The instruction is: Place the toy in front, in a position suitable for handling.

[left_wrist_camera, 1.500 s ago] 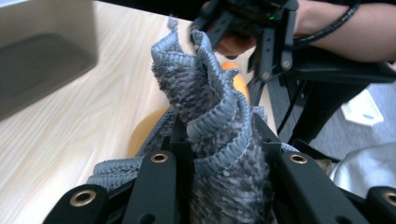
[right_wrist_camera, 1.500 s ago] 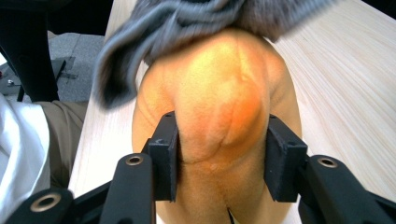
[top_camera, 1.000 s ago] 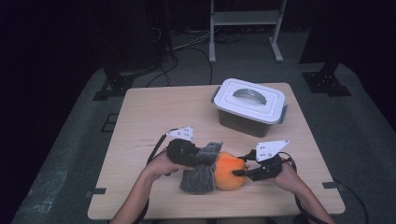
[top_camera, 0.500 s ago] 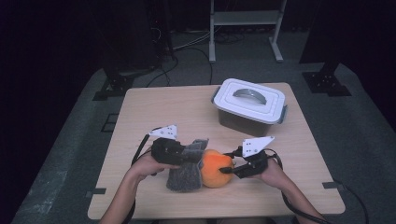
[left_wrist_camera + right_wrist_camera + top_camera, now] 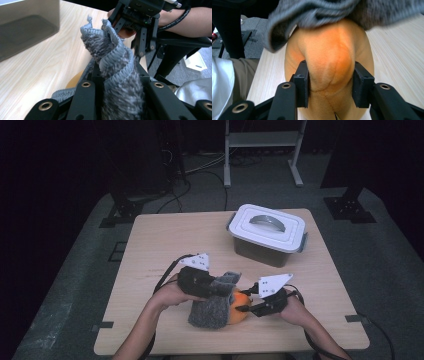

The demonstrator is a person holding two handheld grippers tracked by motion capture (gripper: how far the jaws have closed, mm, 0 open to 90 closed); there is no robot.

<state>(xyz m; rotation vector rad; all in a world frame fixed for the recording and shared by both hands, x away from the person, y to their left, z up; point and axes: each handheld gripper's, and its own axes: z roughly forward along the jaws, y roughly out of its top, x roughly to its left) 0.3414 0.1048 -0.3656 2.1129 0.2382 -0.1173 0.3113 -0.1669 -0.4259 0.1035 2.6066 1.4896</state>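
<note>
A grey knit cloth (image 5: 214, 309) hangs from my left gripper (image 5: 222, 287), which is shut on a bunched fold of it (image 5: 117, 62). The cloth drapes over the left side of an orange plush ball (image 5: 241, 314) resting on the table. My right gripper (image 5: 246, 308) comes in from the right, and its pads (image 5: 302, 82) press into the soft plush (image 5: 329, 55). Its jaws have just been closing with the plush between them. The cloth's edge (image 5: 324, 12) covers the top of the ball. In the left gripper view the right gripper (image 5: 140, 27) sits just behind the cloth.
A white lidded container (image 5: 267, 234) with a grey handle stands at the back right of the wooden table (image 5: 165, 240); its side shows in the left gripper view (image 5: 27, 27). The person's forearms come in over the near edge. Dark floor and stands surround the table.
Both hands slid left with the cloth and the plush, then came back to the right. The left gripper has lifted its end of the cloth a little.
</note>
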